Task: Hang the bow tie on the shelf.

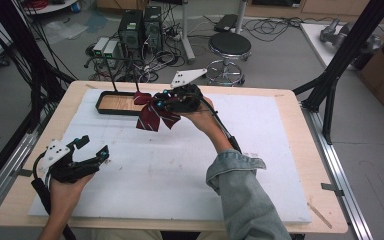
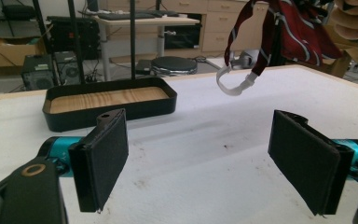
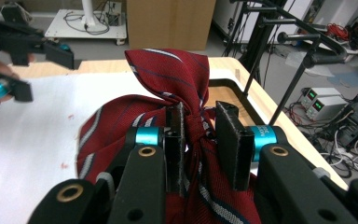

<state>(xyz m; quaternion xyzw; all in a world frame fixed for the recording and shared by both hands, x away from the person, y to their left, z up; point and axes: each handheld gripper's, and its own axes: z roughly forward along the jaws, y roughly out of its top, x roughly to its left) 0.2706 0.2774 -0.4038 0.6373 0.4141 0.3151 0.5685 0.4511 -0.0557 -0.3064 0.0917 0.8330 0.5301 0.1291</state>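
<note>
We see right gripper [image 1: 166,102] at upper centre of frame, raised above white mat [image 1: 260,165], jaws clamped on knot of dark red striped bow tie [image 1: 152,116]; tie ends hang below. Black tray [image 1: 105,107] with wooden floor sits just left of tie, two thin rods rising from it. Left gripper [image 1: 94,148] at lower left, jaws apart, nothing between them. Denim sleeve [image 1: 240,185] enters from bottom centre.

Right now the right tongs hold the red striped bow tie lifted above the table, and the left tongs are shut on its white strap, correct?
Not quite. The left tongs stand open on nothing, as the left gripper view shows; the white strap dangles free. The right tongs do hold the red striped bow tie lifted.
</note>
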